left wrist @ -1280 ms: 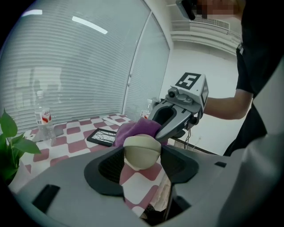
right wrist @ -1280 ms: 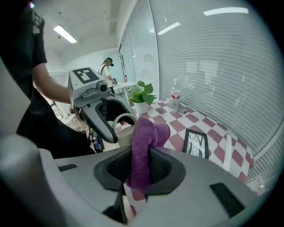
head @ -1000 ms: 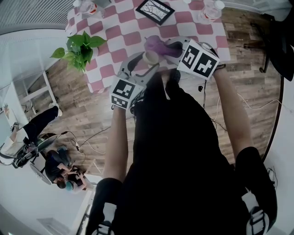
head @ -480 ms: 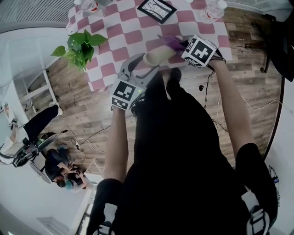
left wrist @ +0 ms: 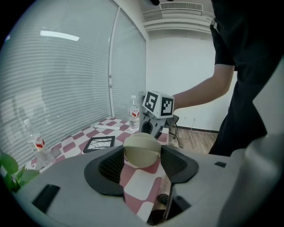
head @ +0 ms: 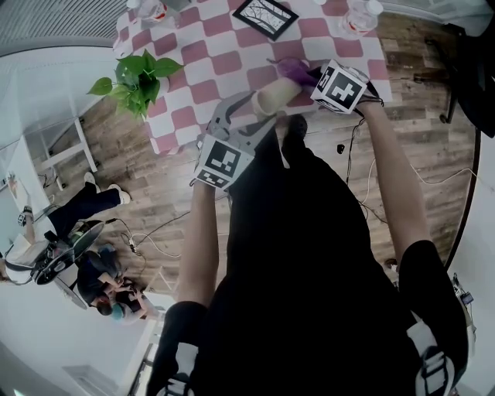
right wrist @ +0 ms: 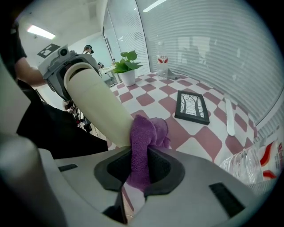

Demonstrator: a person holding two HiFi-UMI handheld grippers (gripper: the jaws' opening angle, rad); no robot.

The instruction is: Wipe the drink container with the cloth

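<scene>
Left gripper (left wrist: 143, 166): jaws spread wide, clamped on the rounded end of the cream drink container (left wrist: 142, 150), held off the worktop (head: 209, 54) above its near edge. Right gripper (right wrist: 142, 167): jaws narrow, pinched on the purple cloth (right wrist: 147, 135), bunched and pressed against the container's side. Farther out on the pink-and-white checks: framed picture (right wrist: 192, 106), water bottle (left wrist: 133, 114), potted plant (right wrist: 126, 68) at the corner.

We count two claws here, left claw (left wrist: 142, 156) and right claw (right wrist: 141, 167), plus one drink container (head: 272, 94) and one cloth (head: 294, 71). Also two water bottles (head: 151, 11) (head: 356, 17), one picture frame (head: 265, 17) and one potted plant (head: 139, 77).
</scene>
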